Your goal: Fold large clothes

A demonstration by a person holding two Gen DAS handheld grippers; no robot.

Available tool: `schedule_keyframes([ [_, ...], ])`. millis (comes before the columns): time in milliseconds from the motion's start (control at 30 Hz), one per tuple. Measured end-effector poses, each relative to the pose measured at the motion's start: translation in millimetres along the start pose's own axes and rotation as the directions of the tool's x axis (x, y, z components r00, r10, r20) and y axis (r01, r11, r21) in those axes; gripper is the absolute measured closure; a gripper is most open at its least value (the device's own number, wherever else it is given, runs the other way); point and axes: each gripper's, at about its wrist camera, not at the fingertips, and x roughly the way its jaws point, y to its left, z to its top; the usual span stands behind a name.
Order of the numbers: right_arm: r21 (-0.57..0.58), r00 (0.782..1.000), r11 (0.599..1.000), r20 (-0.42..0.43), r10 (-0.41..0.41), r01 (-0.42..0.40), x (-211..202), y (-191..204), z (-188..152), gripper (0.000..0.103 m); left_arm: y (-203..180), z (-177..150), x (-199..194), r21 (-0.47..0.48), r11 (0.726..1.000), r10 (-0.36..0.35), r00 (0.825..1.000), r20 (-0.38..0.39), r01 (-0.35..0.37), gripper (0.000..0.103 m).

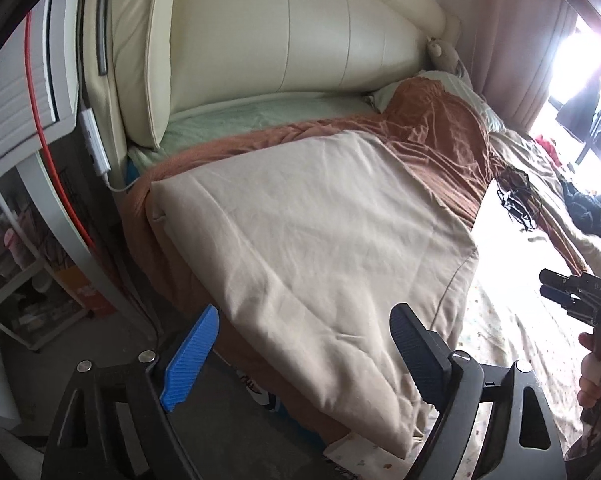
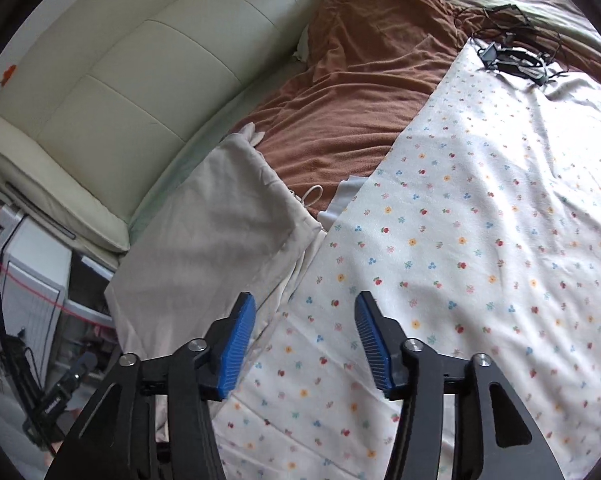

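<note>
A large beige cloth point(image 1: 308, 232) lies folded flat on the bed, over a brown blanket point(image 1: 440, 128). In the right wrist view the same beige cloth point(image 2: 216, 236) sits left of a white flowered sheet point(image 2: 460, 240). My left gripper point(image 1: 304, 324) hovers above the cloth's near edge, jaws wide apart, nothing between them. My right gripper point(image 2: 304, 312) is open too, above the seam between beige cloth and flowered sheet, holding nothing. It also shows at the right edge of the left wrist view as the right gripper point(image 1: 556, 292), held by a hand point(image 1: 592, 372).
A cream padded headboard point(image 1: 268, 32) runs along the far side of the bed. Black cables and a small device point(image 2: 512, 56) lie on the sheet farther off. Dark clothes point(image 1: 588, 208) are heaped at the right. White shelves point(image 1: 16, 288) and a red cord point(image 1: 40, 120) stand beside the bed.
</note>
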Motion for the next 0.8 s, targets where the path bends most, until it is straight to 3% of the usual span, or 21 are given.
schedule_keyframes([
  [33, -0.008, 1.000, 1.000, 0.010, -0.001, 0.001, -9, 0, -3, 0.038, -4, 1, -6, 0.006, 1.000, -0.004, 1.000, 0.007, 0.004, 0.013],
  [167, -0.010, 0.999, 1.000, 0.033, 0.005, -0.005, -41, -2, -13, 0.010, -21, 3, -30, 0.018, 1.000, -0.026, 0.999, 0.040, 0.026, 0.007],
  [267, -0.027, 0.998, 1.000, 0.060, -0.014, 0.015, -67, 0, -21, 0.000, -36, 3, -48, 0.032, 0.999, -0.031, 0.997, 0.071, 0.028, 0.003],
  [533, -0.061, 0.991, 0.997, 0.127, -0.042, 0.050, -128, -7, -44, 0.000, -73, -8, -92, 0.091, 0.993, -0.088, 0.989, 0.122, 0.077, 0.001],
  [800, -0.021, 0.972, 0.995, 0.216, -0.095, 0.101, -192, -27, -83, 0.000, -100, -34, -128, 0.142, 0.981, -0.152, 0.980, 0.130, 0.133, 0.001],
])
